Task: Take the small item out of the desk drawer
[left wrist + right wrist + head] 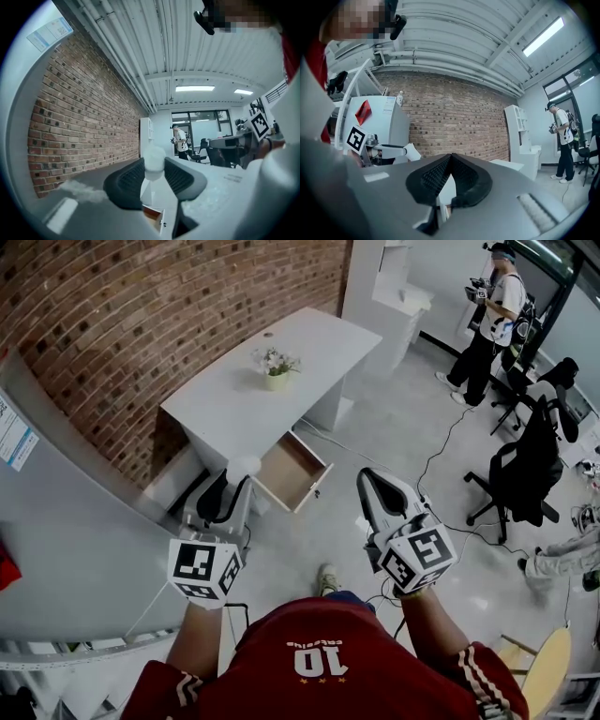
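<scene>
The white desk (272,371) stands against the brick wall, and its wooden drawer (292,474) is pulled out open. My left gripper (236,482) is held up in front of the drawer. It is shut on a small white rounded item (244,466), which sits between the dark pads in the left gripper view (154,159). Below the jaws in that view, part of the drawer (152,213) shows. To the right of the drawer my right gripper (367,476) hovers above the floor; its pads meet at the tip and it holds nothing (450,159).
A small flower pot (275,367) stands on the desk. A grey cabinet (75,521) is on my left, white shelving (403,296) is at the back. A person (492,315) stands far right near black office chairs (530,465). Cables run over the floor (441,456).
</scene>
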Motion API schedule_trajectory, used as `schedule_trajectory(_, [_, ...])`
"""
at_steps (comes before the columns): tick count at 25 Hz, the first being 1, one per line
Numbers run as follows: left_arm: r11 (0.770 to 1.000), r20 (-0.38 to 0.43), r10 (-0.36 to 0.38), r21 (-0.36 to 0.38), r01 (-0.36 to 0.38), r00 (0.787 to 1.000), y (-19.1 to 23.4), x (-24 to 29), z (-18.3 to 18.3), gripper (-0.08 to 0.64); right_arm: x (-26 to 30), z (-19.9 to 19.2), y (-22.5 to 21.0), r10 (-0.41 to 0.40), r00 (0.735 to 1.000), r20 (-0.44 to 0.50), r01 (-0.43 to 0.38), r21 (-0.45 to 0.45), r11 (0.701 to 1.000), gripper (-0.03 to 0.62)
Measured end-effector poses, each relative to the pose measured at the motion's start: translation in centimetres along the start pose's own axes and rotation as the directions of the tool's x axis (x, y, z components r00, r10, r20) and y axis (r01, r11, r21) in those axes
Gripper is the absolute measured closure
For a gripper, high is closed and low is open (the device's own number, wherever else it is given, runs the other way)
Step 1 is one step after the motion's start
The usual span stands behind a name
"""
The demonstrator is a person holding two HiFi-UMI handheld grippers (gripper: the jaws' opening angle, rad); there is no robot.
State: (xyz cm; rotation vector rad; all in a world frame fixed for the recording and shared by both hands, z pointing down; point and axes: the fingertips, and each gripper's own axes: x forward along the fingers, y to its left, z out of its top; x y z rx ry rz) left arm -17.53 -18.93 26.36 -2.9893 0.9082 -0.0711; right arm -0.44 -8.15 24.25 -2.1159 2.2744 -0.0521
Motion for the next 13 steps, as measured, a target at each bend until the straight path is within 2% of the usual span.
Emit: schedule_trajectory(13, [1.000, 0.005, 0.010, -0.001, -0.010, 1.000, -0.18, 0.01, -0.07, 0.417, -0.53, 0.11, -0.13, -0.014, 1.000, -0.003, 0.014, -0.011, 1.000, 0.600])
